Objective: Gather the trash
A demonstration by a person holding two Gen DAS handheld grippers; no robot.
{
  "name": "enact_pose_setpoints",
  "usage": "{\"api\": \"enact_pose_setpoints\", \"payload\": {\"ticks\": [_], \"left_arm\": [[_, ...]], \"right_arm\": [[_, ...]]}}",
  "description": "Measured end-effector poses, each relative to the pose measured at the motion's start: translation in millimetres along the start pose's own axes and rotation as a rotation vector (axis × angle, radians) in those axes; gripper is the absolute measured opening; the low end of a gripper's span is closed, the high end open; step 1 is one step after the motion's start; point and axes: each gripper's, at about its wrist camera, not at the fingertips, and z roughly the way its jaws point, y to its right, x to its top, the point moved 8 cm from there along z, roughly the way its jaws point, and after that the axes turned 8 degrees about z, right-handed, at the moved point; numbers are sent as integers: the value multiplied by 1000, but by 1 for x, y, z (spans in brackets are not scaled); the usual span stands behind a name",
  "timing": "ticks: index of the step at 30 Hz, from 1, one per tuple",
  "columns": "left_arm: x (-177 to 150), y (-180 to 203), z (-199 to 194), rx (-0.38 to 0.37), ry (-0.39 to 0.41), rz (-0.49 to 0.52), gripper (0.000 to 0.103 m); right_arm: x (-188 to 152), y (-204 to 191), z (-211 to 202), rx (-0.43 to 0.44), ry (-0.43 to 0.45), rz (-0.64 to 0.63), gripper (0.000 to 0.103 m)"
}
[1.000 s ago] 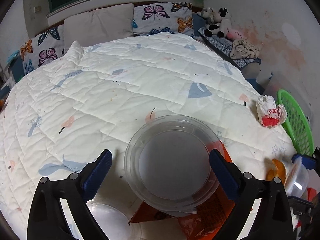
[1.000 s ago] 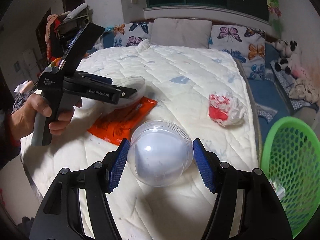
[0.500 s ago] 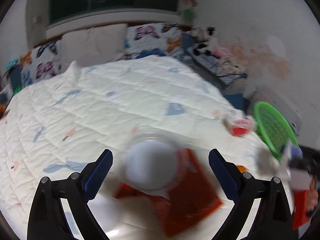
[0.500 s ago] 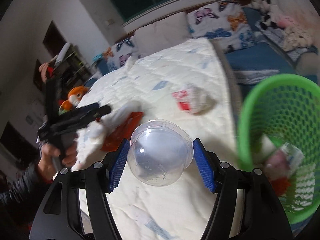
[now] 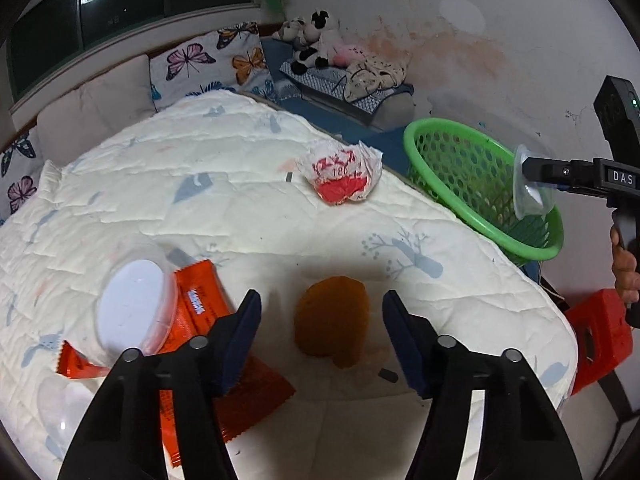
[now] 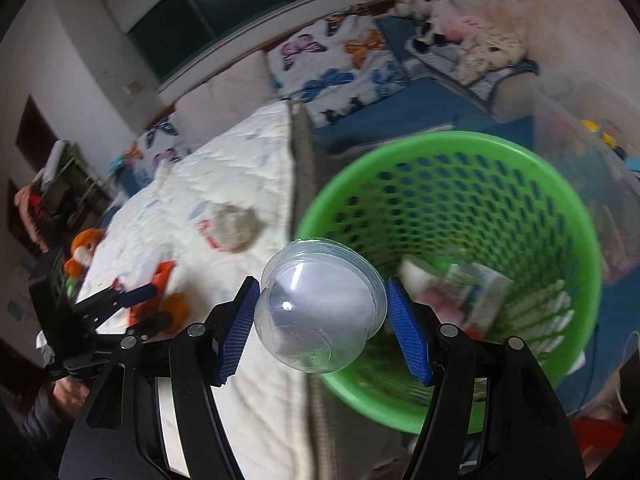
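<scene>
The right tool (image 6: 320, 326) pinches a clear dome lid (image 6: 318, 310) by its sides, rim facing the green basket (image 6: 460, 148).

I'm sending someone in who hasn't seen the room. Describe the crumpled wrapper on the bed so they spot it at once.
Start at the white quilted bed and go to the edge beside the green basket. The crumpled wrapper lies there alone, on the quilt just short of the basket. It is a white paper ball with red print, unlike the flat orange packet and the clear plastic lid further away.
</scene>
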Motion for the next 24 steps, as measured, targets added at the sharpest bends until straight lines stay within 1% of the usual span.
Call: {"api": "enact_pose_setpoints", "payload": {"ticks": [5, 7, 9, 12, 17, 19, 24], "left_arm": [[-2, 1, 8, -3, -19, -14, 53], [-2, 3, 10, -9, -24, -9, 43], [-3, 7, 10, -20, -25, -7, 36], [-1, 12, 6, -9, -12, 14, 31], [12, 20, -5, -24, 16, 18, 29], [20, 25, -8, -33, 29, 13, 28], [44, 43, -10, -74, 54, 8, 28]], "right_arm": [[2, 27, 1, -63, 12, 23, 65], [2, 34, 3, -70, 7, 35, 65], [1, 42, 5, -89, 7, 44, 65], [1, 49, 7, -107, 8, 53, 65], [3, 61, 6, -132, 11, 73, 67], [4, 66, 5, -122, 6, 96, 70], [4, 72, -8, -113, 28, 125, 72]]}}
